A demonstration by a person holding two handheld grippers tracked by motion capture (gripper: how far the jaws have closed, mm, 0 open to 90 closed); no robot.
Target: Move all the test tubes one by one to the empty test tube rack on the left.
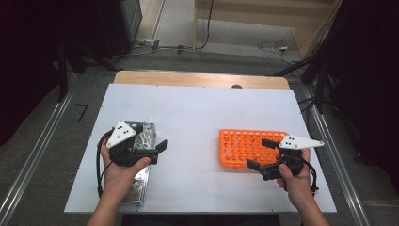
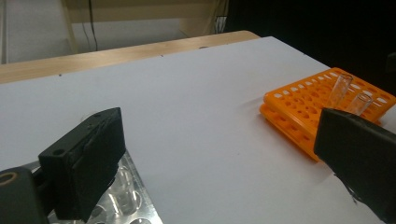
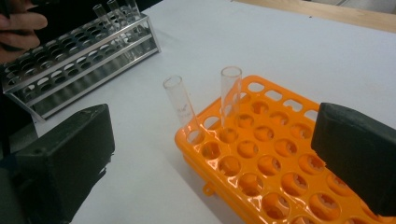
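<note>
An orange tube rack (image 1: 244, 139) lies on the white table at the right, with two clear glass tubes (image 3: 180, 100) (image 3: 230, 93) standing in holes at its corner. My right gripper (image 1: 260, 154) hovers at the rack's near edge, open, its jaws (image 3: 210, 158) straddling the rack's corner with nothing gripped. At the left stands a metal tube rack (image 1: 139, 183) with several glass tubes (image 3: 114, 11) at its far end. My left gripper (image 1: 151, 136) is over that rack, open with nothing between its jaws (image 2: 219, 158), and looks across at the orange rack (image 2: 303, 102).
The white sheet (image 1: 197, 108) covers a wooden table whose far edge (image 1: 197, 77) shows bare. Between the two racks lies bare sheet. Cables and dark stands are on the floor beyond. The left hand (image 3: 18, 28) sits by the metal rack (image 3: 79, 60).
</note>
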